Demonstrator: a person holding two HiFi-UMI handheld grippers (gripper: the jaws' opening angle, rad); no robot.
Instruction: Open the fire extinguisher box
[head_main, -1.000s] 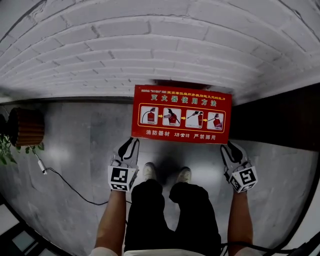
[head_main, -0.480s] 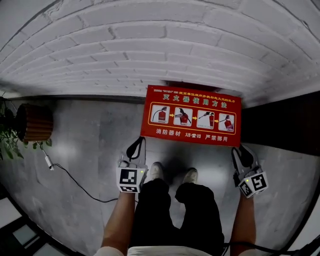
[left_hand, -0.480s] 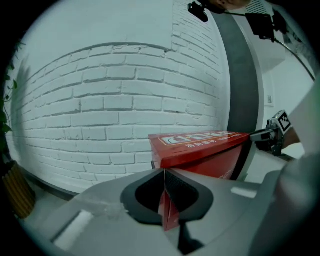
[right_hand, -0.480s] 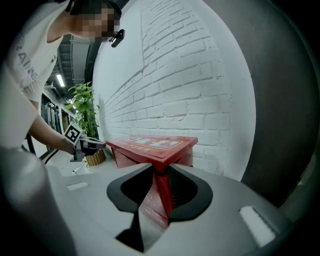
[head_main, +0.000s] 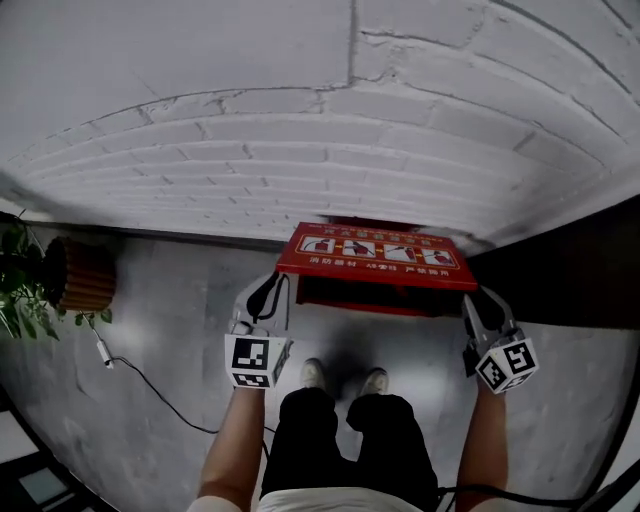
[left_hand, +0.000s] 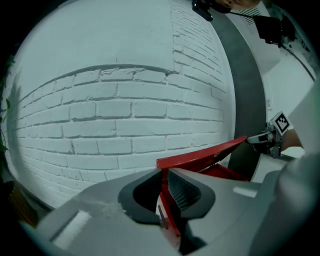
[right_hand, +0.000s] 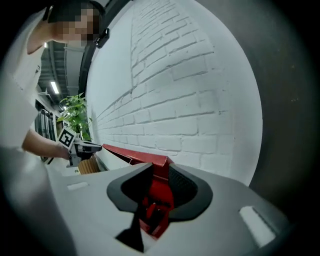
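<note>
Red sheet-metal lid (head_main: 375, 255): stiff, probably light. Left gripper (head_main: 268, 290) and right gripper (head_main: 478, 303) clamp its opposite end edges.

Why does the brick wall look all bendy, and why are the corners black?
Head view: the wide lens bows the brick wall into an arch. Left gripper view: same bulge, black corners, though the red lid looks sharp. Right gripper view: bricks curve again, dark rim, and a mosaic patch was added afterwards.
</note>
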